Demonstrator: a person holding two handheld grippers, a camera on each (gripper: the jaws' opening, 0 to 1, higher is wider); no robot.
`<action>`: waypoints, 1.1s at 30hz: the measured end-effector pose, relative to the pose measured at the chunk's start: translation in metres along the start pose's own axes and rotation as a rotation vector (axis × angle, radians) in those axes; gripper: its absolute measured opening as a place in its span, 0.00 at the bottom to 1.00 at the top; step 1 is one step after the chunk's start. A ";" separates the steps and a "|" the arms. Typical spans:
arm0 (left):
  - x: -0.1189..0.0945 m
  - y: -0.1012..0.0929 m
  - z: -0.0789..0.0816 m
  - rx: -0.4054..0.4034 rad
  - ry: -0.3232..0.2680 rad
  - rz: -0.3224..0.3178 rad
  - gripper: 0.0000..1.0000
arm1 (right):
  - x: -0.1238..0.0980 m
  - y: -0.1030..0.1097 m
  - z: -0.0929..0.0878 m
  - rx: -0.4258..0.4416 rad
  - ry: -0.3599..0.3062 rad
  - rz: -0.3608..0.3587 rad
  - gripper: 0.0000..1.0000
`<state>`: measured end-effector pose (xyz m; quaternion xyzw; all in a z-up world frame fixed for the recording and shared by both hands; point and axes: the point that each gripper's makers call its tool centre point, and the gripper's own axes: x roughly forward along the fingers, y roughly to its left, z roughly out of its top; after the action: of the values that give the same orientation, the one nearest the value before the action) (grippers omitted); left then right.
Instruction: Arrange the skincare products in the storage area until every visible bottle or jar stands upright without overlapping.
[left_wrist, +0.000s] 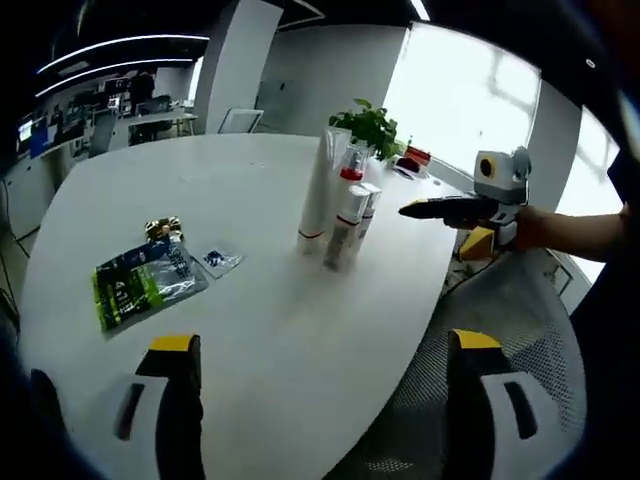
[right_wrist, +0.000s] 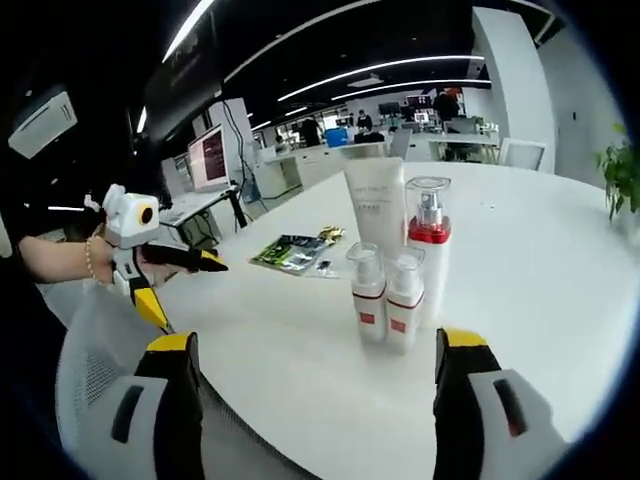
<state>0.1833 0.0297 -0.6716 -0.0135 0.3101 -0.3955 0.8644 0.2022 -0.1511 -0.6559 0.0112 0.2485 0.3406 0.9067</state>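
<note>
Claw tips spread wide and holding nothing frame the bottom of the left gripper view, where the left claw (left_wrist: 322, 345) hangs back over the near edge of the round white bench (left_wrist: 250, 330), apparently keeping clear so the products remain in sight. Toward the bench's left edge lie green-and-silver sachets (left_wrist: 148, 278), a gold-wrapped piece (left_wrist: 162, 228) and a small blue packet (left_wrist: 218, 260), flat and apart from the bottles. Near the right edge the skincare products stand as a tight cluster: a tall white tube (left_wrist: 318, 190) on its cap, a red-collared pump bottle (left_wrist: 351, 170) behind it, and two small pump bottles (left_wrist: 352, 225) in front. All look upright; whether they touch cannot be told. A potted plant (left_wrist: 370, 125) sits beyond them at the far edge. Farther right, a person's hand holds the right claw (left_wrist: 420, 210) level beside the cluster, its tips close together and empty, seemingly paused rather than reaching. A mesh chair (left_wrist: 490, 300) sits below the bench edge.

From the right gripper view, that claw's own tips stand wide apart and empty over the near edge, with the four products upright just ahead. By the look of it, the arrangement is finished or nearly so.
</note>
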 end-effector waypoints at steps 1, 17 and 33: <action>-0.003 -0.001 0.000 -0.003 0.000 0.003 0.99 | -0.001 0.002 0.001 0.008 -0.003 0.000 1.00; -0.020 -0.006 -0.004 -0.004 0.023 0.058 0.99 | 0.000 0.024 -0.004 0.007 0.013 0.079 1.00; -0.021 0.025 -0.002 0.078 0.088 0.134 0.97 | 0.000 0.026 -0.009 0.021 0.031 0.098 0.98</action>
<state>0.1883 0.0623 -0.6689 0.0583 0.3325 -0.3487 0.8743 0.1823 -0.1320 -0.6591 0.0277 0.2653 0.3823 0.8847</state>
